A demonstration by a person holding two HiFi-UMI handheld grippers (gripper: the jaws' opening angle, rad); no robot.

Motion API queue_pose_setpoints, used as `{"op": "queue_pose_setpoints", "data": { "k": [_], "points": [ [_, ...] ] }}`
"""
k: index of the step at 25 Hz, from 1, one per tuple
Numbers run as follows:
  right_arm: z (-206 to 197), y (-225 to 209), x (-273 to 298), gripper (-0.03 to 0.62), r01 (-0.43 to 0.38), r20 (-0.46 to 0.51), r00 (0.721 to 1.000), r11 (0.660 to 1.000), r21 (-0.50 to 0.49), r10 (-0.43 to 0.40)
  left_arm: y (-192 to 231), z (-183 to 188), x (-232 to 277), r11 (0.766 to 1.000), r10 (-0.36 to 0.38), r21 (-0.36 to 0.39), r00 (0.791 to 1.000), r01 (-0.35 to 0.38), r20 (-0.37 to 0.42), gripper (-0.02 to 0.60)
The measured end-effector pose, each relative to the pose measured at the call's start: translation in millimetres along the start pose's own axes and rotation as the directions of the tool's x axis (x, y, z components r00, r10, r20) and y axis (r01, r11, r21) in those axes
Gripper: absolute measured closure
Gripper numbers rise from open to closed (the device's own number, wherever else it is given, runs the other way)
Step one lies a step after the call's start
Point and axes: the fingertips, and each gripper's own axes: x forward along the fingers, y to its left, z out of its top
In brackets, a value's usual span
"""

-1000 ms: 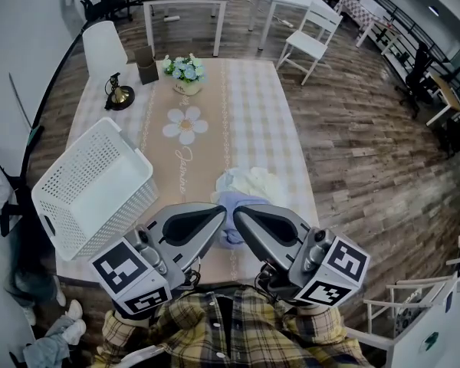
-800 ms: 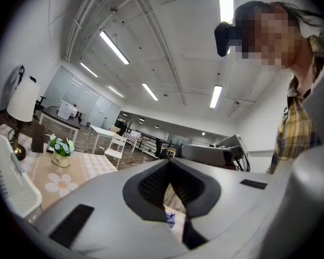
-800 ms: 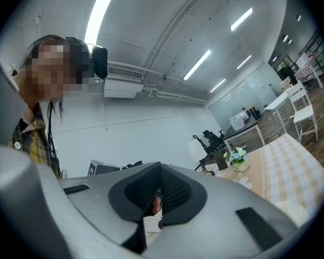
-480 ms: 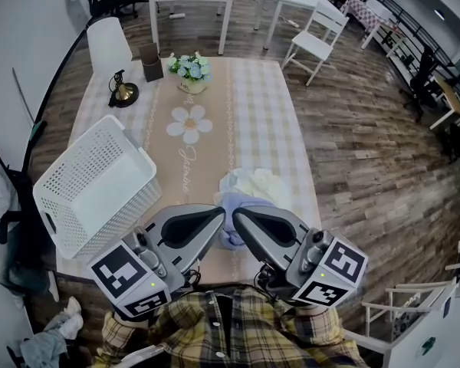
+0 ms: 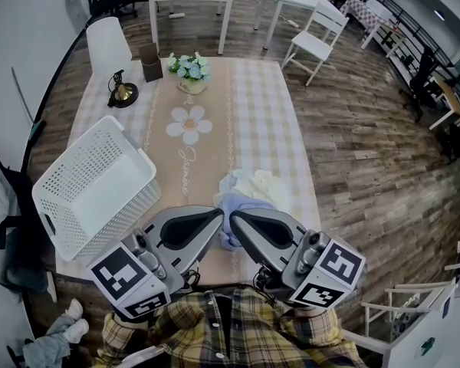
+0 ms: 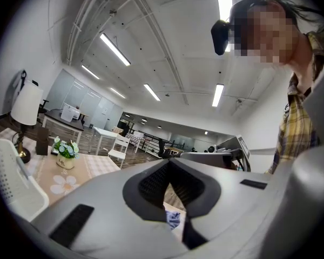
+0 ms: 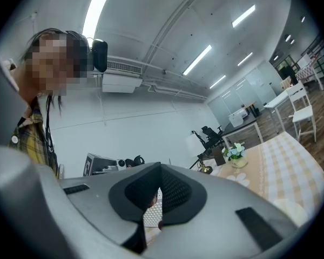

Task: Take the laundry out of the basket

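**A:** Almost nothing has shifted in the last second. Your left gripper (image 5: 213, 219) and right gripper (image 5: 239, 222) have drawn a shade closer, tip to tip. The basket and the laundry lie where they did.

**B:** In the head view, the white basket (image 5: 115, 209) sits tipped at the left edge of the table (image 5: 261, 106), and its inside looks bare. The laundry (image 5: 251, 184) is heaped on the table just beyond your gripper tips, well apart from the basket.

**A:** In the left gripper view, your left gripper (image 6: 170, 169) has its jaws pressed together with nothing between them. Through the gap behind the tips you can see a scrap of blue cloth (image 6: 173, 218). It lies on the table beyond and is not gripped.

**B:** The right gripper view shows the same. Your right gripper (image 7: 160, 177) is closed and empty, and only the basket's white lattice (image 7: 151, 215) shows past the jaws.

**A:** So I judge the emptying step is done, or all but done. Everything I can see has left the basket, and you're holding both tools idle.

**B:** Your next move calls for a check. Look into the basket's near corner, which the tipped wall may hide. If a piece is there, part your left jaws first, reach in, and close on a fold. If not, you have nothing more to lift.
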Motion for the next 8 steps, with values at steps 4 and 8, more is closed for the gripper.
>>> {"op": "queue_pose_setpoints", "data": {
  "k": [4, 8],
  "points": [
    [-4.4, 0.7, 1.1, 0.585, -0.002, -0.007, 1.0, 1.0, 0.001, 0.002, -0.6, -2.7, -0.3, 1.0, -0.005, 0.002, 1.0, 0.005, -0.001, 0.571],
    [-9.0, 1.3, 1.0, 0.585, -0.002, -0.016, 1.0, 1.0, -0.001, 0.002, -1.0, -6.1, -0.5, 1.0, -0.006, 0.001, 1.0, 0.006, -0.005, 0.571]
  ]
}}
